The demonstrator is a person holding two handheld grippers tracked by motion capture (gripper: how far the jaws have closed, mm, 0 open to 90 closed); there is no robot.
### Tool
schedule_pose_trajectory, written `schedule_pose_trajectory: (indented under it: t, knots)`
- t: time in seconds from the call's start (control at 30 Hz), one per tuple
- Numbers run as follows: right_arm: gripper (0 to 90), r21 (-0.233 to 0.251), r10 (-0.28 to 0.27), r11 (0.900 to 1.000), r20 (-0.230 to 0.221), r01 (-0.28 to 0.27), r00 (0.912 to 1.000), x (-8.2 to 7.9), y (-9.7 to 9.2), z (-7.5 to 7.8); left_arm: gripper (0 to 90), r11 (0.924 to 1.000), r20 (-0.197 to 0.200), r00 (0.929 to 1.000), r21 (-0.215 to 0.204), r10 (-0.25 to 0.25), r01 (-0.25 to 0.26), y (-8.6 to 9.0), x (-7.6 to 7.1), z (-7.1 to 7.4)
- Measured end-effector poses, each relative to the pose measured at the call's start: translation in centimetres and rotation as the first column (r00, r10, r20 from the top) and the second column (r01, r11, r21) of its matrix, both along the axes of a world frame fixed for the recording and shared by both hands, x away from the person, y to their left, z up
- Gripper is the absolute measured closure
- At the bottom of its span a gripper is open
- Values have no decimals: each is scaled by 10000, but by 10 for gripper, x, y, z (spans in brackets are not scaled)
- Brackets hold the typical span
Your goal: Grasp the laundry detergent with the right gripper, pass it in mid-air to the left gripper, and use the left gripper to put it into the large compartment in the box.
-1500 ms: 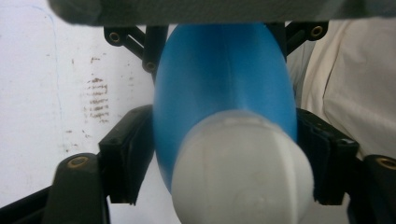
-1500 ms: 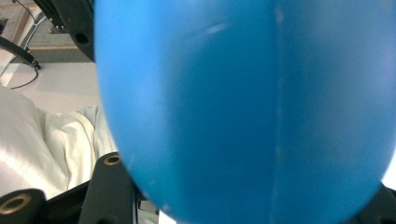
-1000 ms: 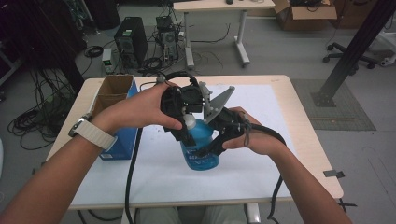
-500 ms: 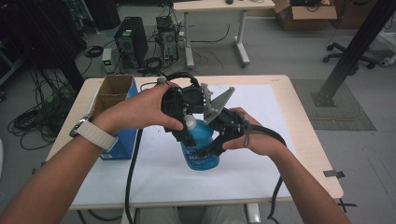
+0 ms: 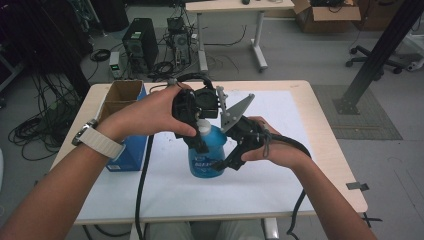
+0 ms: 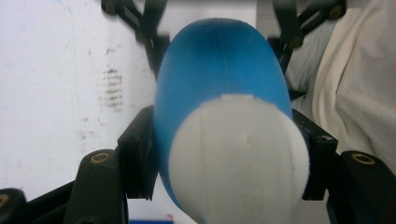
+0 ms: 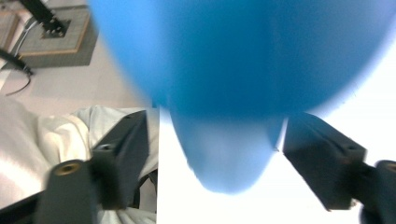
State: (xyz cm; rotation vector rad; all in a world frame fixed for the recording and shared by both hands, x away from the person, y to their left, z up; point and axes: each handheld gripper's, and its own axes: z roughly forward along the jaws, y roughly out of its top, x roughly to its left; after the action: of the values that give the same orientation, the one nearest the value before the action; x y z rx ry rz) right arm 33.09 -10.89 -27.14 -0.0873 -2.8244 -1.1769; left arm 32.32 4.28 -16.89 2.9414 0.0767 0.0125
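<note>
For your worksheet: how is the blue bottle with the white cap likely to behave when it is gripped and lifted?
The blue bottle has a smooth, rounded body, so jaws could slip on it. It looks like thin plastic, probably squeezable rather than fragile. The left gripper is clamped just under the white cap, so it may swing.

The bottle is a blue blur cut off by the top edge in the right gripper view. From above, hands hide its neck, and its label is unreadable.
</note>
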Motion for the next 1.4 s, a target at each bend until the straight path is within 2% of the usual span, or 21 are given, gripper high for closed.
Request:
schedule_pose_trajectory:
  t: [0.17, 0.33, 0.47, 0.63, 0.8, 0.9, 0.93, 1.07, 1.13, 1.17, 1.33, 1.4]
  knots:
    - [154, 48, -523, 9986, -129, 523, 9986, 3, -19, -2, 378, 9990, 81, 9996, 362, 267, -270, 5, 1, 2]
    - [141, -272, -847, 9961, -92, 844, 9964, 1, -35, -4, 378, 9971, 74, 9979, 379, 651, -654, 13, 3, 8]
    - [131, -615, -883, 9942, -2, 881, 9961, -1, -46, -6, 378, 9937, 89, 9946, 414, 1035, -1038, 18, 5, 17]
    - [106, -1097, -989, 9890, 46, 988, 9951, -4, -59, -5, 378, 9852, 253, 9865, 526, 1619, -1630, 25, 8, 30]
    - [83, -1293, -1142, 9849, 132, 1149, 9934, -6, -75, -4, 378, 9687, 455, 9697, 532, 2401, -2423, 38, 13, 46]
    - [76, -1290, -1242, 9840, -35, 1228, 9922, -7, -84, -4, 378, 9520, 674, 9518, 449, 2994, -3026, 46, 16, 53]
    - [74, -1263, -1261, 9842, -52, 1244, 9920, -7, -87, -4, 378, 9419, 806, 9410, 445, 3287, -3328, 51, 19, 58]
    - [53, -1390, -1382, 9804, 204, 1397, 9902, -8, -99, -4, 378, 9152, 939, 9135, 422, 3958, -4009, 61, 24, 69]
    - [49, -1503, -1334, 9792, 316, 1366, 9906, -8, -104, -5, 378, 8976, 983, 8952, 333, 4347, -4396, 66, 27, 74]
    - [46, -1574, -1363, 9775, 384, 1407, 9899, -9, -106, -5, 378, 8861, 962, 8844, 383, 4568, -4619, 68, 29, 76]
    - [43, -1869, -1447, 9706, 511, 1518, 9882, -9, -115, -10, 378, 8220, 829, 8213, 346, 5644, -5684, 82, 37, 86]
    - [43, -1976, -1427, 9687, 524, 1503, 9884, -9, -118, -11, 378, 7907, 754, 7905, 346, 6078, -6112, 88, 40, 89]
